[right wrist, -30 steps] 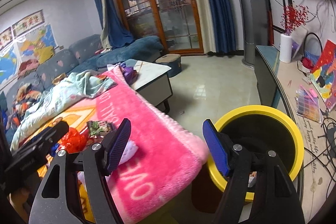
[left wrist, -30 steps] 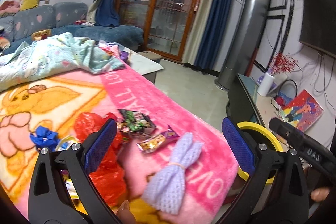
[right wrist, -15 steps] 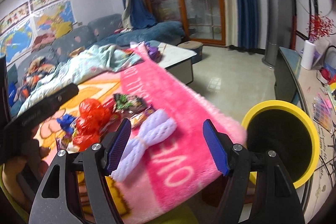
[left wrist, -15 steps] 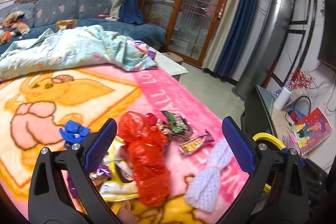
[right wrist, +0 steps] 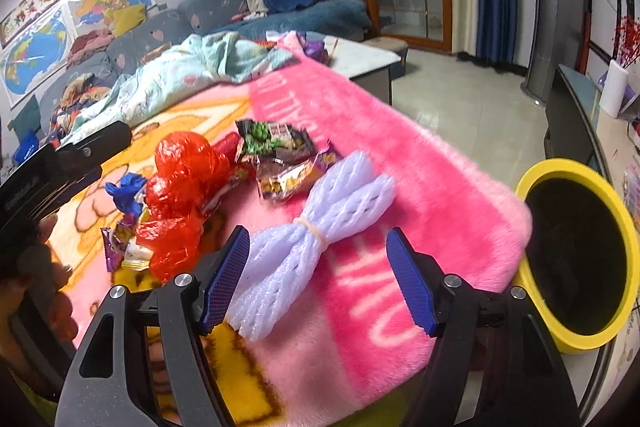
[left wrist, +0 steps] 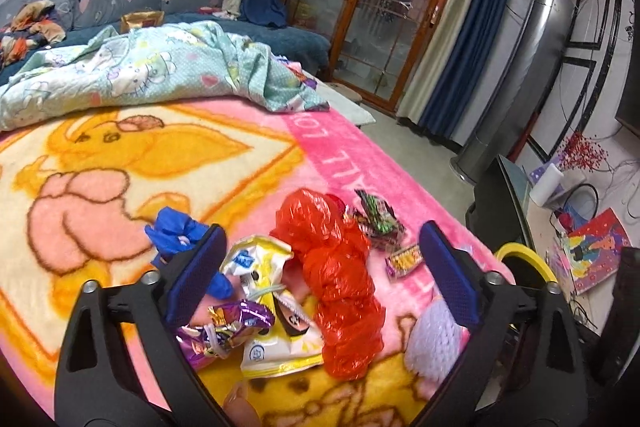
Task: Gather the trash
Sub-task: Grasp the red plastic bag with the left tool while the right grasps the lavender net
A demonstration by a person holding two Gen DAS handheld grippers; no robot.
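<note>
Trash lies on a pink and yellow blanket [left wrist: 120,163]: a crumpled red plastic bag [left wrist: 336,279], a yellow-white snack packet [left wrist: 268,307], a purple wrapper [left wrist: 224,327], a blue wrapper [left wrist: 176,239], a green-black packet [left wrist: 376,215] and a small candy wrapper [left wrist: 404,261]. My left gripper [left wrist: 322,275] hovers over the pile. Its jaws are closing, with the red bag and snack packet between them, untouched. My right gripper [right wrist: 316,281] is open above a lavender foam net [right wrist: 312,227], which lies by its left pad. The red bag [right wrist: 180,187] is left of that.
A yellow-rimmed bin [right wrist: 580,259] with a dark inside stands off the blanket's right edge, its rim [left wrist: 524,259] also visible in the left wrist view. A pale green quilt [left wrist: 140,67] is bunched at the far side. A person's hand [right wrist: 40,287] holds the left gripper's body [right wrist: 60,167].
Both grippers swung left and down, from the bin and blanket edge to the trash pile. The bin slid to the right of both views. The left jaws narrowed slightly.
</note>
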